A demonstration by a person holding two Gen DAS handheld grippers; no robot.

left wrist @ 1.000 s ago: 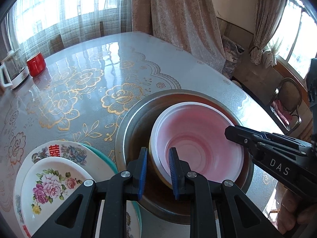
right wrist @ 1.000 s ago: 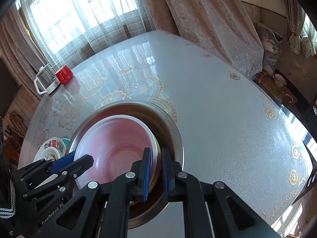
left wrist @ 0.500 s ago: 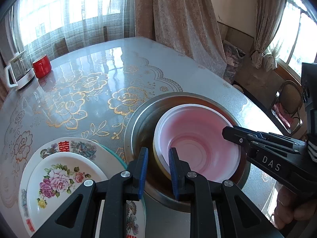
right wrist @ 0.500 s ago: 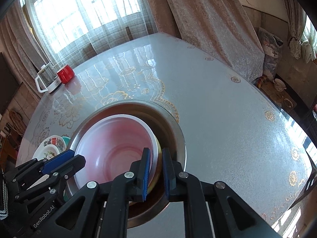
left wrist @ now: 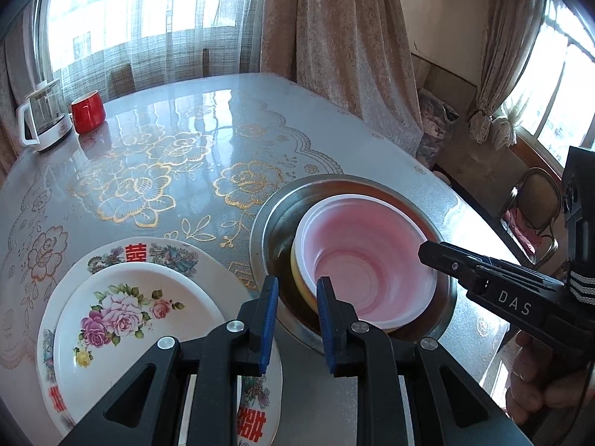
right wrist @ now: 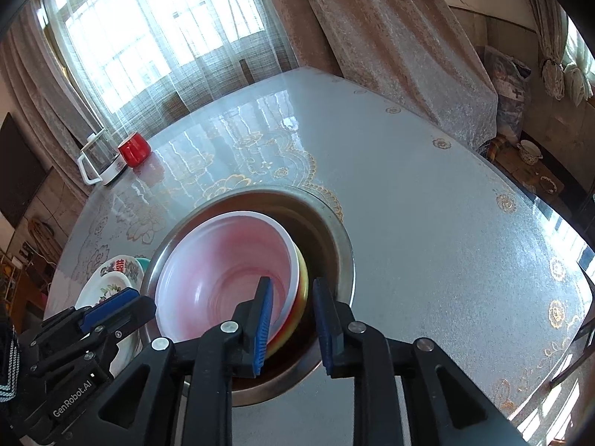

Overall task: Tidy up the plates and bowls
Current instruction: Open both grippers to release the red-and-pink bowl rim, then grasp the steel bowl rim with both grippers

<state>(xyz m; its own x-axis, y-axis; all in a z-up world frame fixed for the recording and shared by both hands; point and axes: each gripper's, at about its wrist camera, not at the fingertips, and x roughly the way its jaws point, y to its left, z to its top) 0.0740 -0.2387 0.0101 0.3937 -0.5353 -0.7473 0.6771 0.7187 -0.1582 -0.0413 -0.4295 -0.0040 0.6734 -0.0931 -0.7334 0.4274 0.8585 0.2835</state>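
Glossy gold-flowered desk (left wrist: 156,186): white-rimmed pink plastic bowl (right wrist: 223,275) nested in steel basin (right wrist: 334,230); my right claw (right wrist: 292,323) has just been opening, pads apart astride its rim, release step; next, back clear.

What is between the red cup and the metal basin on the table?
In the left wrist view, only bare flowered tabletop lies between the red cup and the metal basin.

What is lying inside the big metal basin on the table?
Inside the metal basin sits a pink bowl, nested in a yellow bowl of which only the rim shows. The basin's bottom and anything under the bowls are covered.
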